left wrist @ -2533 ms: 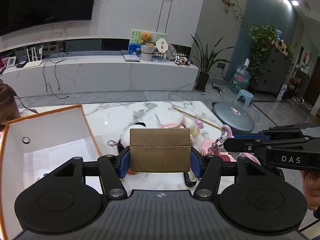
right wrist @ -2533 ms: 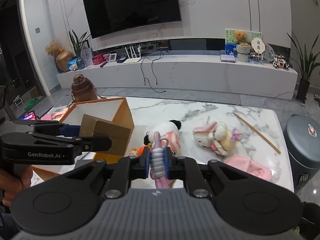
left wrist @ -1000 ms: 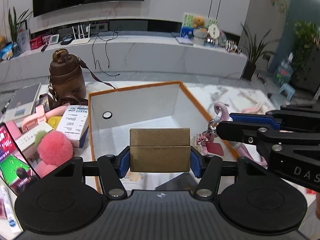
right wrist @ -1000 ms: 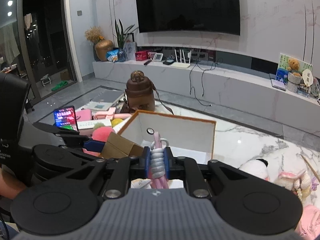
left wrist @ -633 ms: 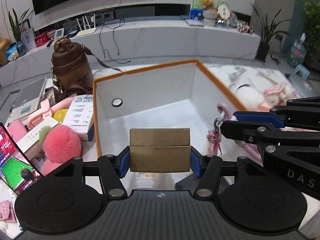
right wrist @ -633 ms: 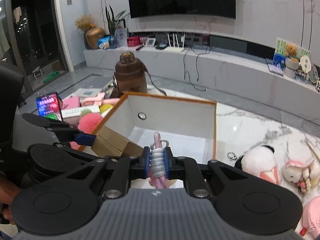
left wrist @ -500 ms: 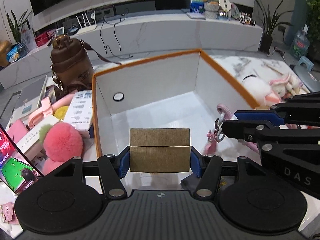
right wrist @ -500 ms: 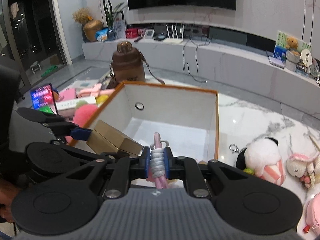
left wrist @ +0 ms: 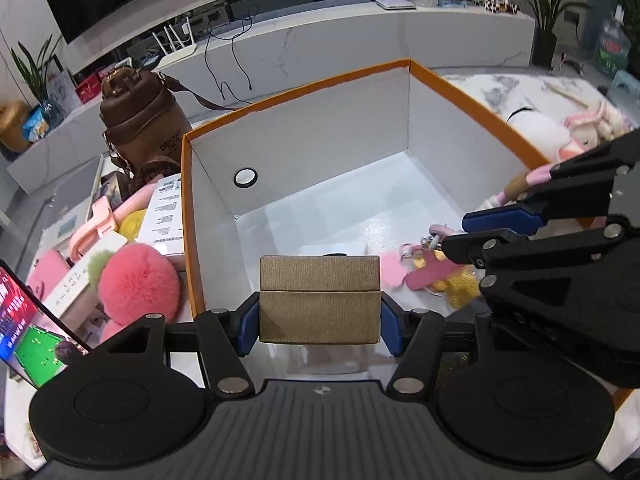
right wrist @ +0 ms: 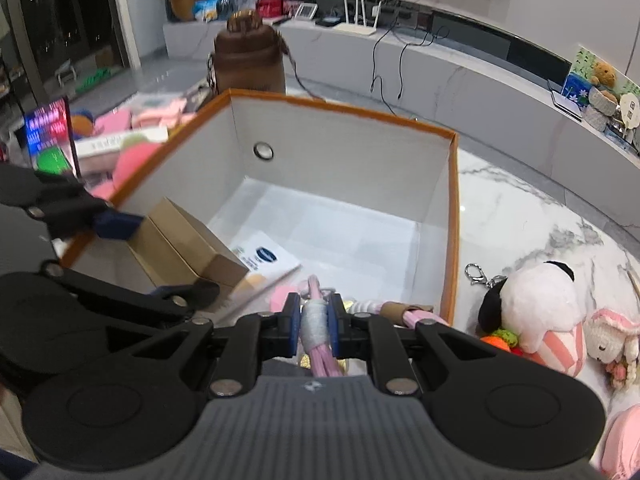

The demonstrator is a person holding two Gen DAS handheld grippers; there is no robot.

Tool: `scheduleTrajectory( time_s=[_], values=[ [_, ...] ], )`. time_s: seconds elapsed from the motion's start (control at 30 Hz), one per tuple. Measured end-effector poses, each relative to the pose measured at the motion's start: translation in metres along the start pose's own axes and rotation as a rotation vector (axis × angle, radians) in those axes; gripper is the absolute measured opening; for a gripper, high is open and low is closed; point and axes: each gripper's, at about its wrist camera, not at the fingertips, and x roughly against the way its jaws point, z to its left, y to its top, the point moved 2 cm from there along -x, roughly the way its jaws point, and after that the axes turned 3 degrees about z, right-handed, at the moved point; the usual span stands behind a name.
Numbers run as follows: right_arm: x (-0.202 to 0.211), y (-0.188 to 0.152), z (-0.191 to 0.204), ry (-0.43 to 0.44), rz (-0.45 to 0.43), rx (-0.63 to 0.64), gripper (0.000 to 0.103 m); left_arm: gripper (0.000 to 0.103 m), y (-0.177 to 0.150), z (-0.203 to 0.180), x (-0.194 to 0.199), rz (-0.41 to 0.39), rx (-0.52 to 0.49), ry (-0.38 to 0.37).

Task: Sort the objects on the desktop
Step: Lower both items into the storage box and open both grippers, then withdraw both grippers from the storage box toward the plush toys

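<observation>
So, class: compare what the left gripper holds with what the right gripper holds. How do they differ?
The left gripper clamps a rigid, tan box, jaws set wide; the right gripper is nearly closed on a thin, soft pink strap wrapped in grey cord. The box is plain; the strap trails pink charms. Both are held over the orange-rimmed bin.

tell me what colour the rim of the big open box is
Orange: the rim of the white-walled box is edged in orange all round, clearest in the left wrist view.
</observation>
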Motion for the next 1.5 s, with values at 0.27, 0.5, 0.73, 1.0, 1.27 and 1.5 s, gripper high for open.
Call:
scheduleTrajectory(
  time_s=[0.27, 0.5, 0.73, 1.0, 1.27, 1.5],
  values=[
    [-0.007, -0.001, 0.004, -0.038, 0.014, 0.023, 0.016, 0.069, 0.001, -0.004, -0.005, 0.008, -0.028, 0.049],
    [0.003, 0.001, 0.001, -0.031, -0.027, 0.004, 0.016, 0.069, 0.003, 0.002, 0.001, 0.008, 0.014, 0.021],
    [0.039, 0.009, -0.007, 0.047, -0.143, -0.068, 0.037, 0.080, 0.008, -0.001, 0.026, -0.083, 0.011, 0.034],
    [0.057, 0.003, -0.012, 0.039, -0.163, -0.066, 0.037, 0.087, 0.013, -0.012, 0.036, -0.123, -0.035, 0.024],
    [0.078, -0.007, -0.033, 0.043, -0.204, -0.120, 0.042, 0.088, 0.017, 0.001, 0.050, -0.202, 0.061, 0.024],
    [0.093, -0.026, -0.052, -0.014, -0.211, -0.120, 0.043, 0.088, 0.021, 0.001, 0.061, -0.231, 0.140, -0.043]
  ],
)
